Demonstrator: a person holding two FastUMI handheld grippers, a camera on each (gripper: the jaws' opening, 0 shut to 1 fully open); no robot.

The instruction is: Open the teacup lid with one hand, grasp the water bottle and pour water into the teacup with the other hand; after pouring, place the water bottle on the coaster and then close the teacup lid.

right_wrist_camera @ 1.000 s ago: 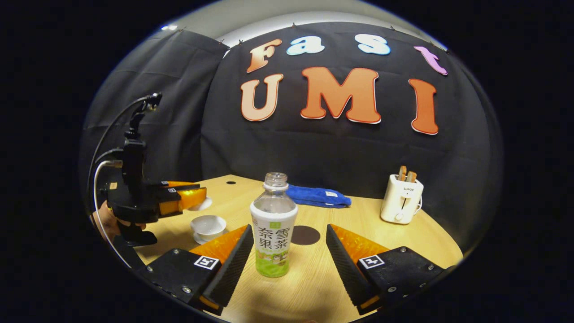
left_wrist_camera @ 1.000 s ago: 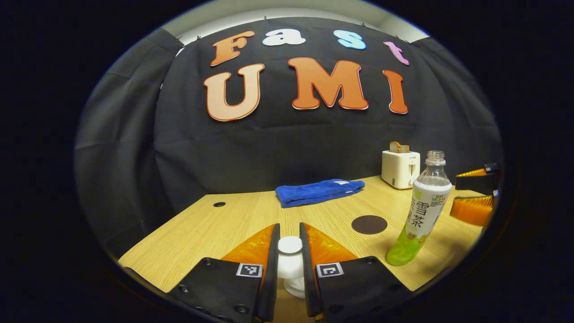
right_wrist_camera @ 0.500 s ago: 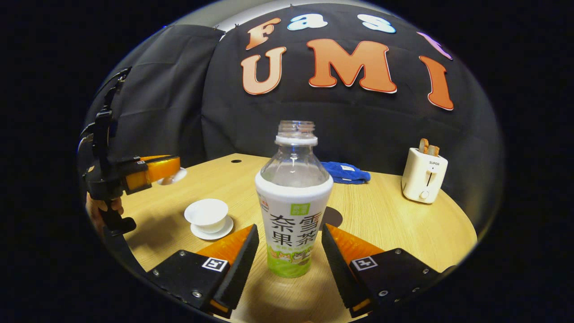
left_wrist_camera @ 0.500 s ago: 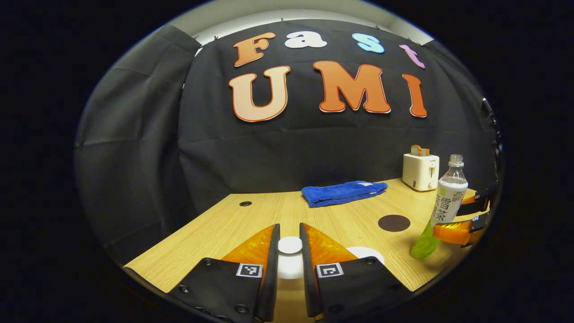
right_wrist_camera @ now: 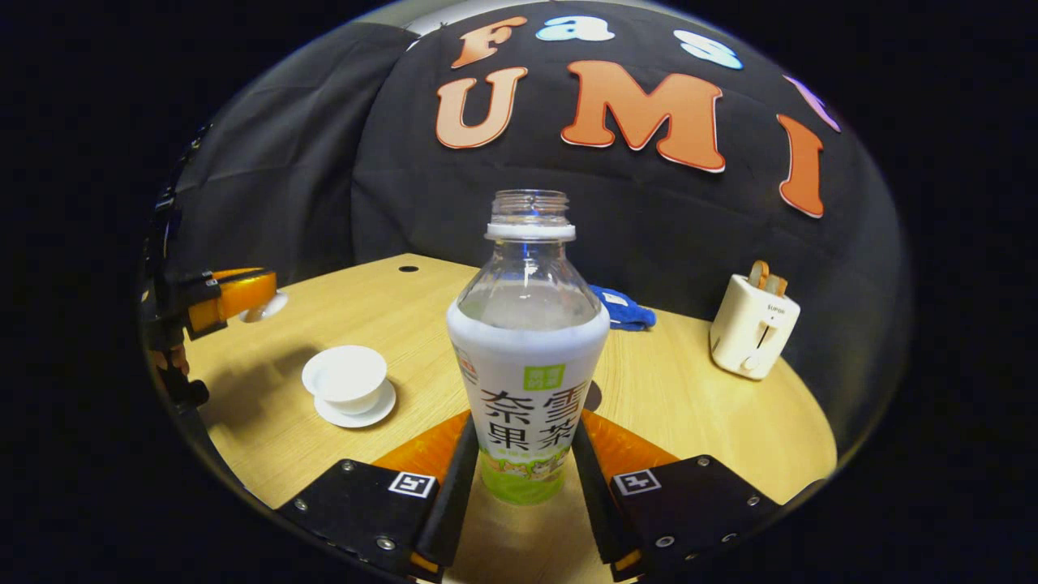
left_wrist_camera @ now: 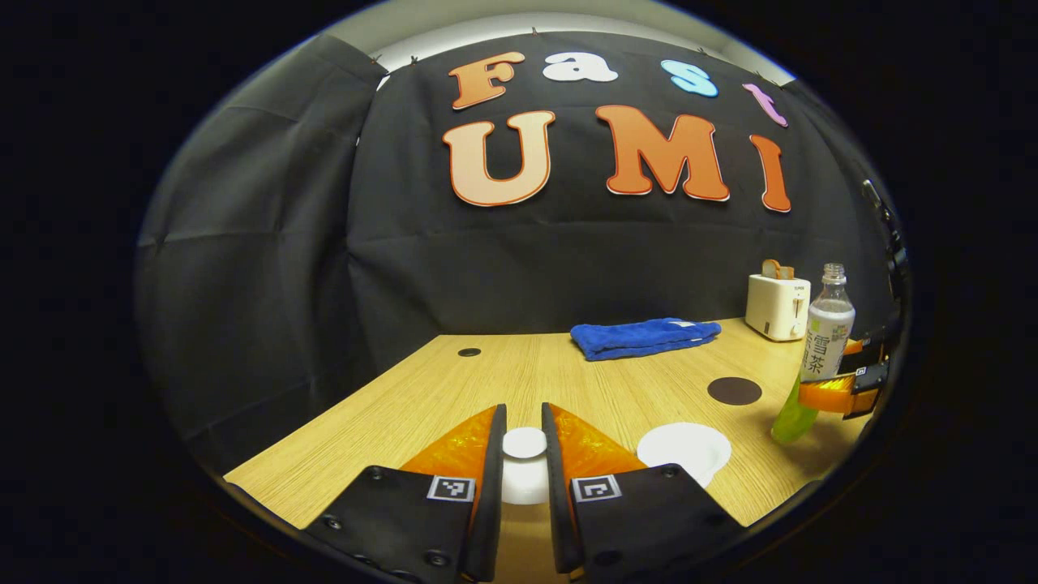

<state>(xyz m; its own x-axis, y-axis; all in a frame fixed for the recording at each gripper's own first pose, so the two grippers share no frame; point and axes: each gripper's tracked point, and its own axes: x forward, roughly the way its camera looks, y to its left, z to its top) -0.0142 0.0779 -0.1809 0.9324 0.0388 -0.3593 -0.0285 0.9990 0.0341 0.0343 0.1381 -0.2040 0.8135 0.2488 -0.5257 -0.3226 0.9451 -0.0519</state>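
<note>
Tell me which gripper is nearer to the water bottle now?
Right. The right gripper has its fingers against both sides of the water bottle. The left gripper holds the teacup lid, apart from the bottle, beyond the teacup.

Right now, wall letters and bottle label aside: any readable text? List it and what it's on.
Toaster: small word on its front, too small to read.
Blue towel: white tag, print too small to read.
Left tongs, shut on the teacup lid: square coded markers, no words.
Right tongs, shut on the water bottle: same markers, no words.
Teacup, coaster: none.
</note>
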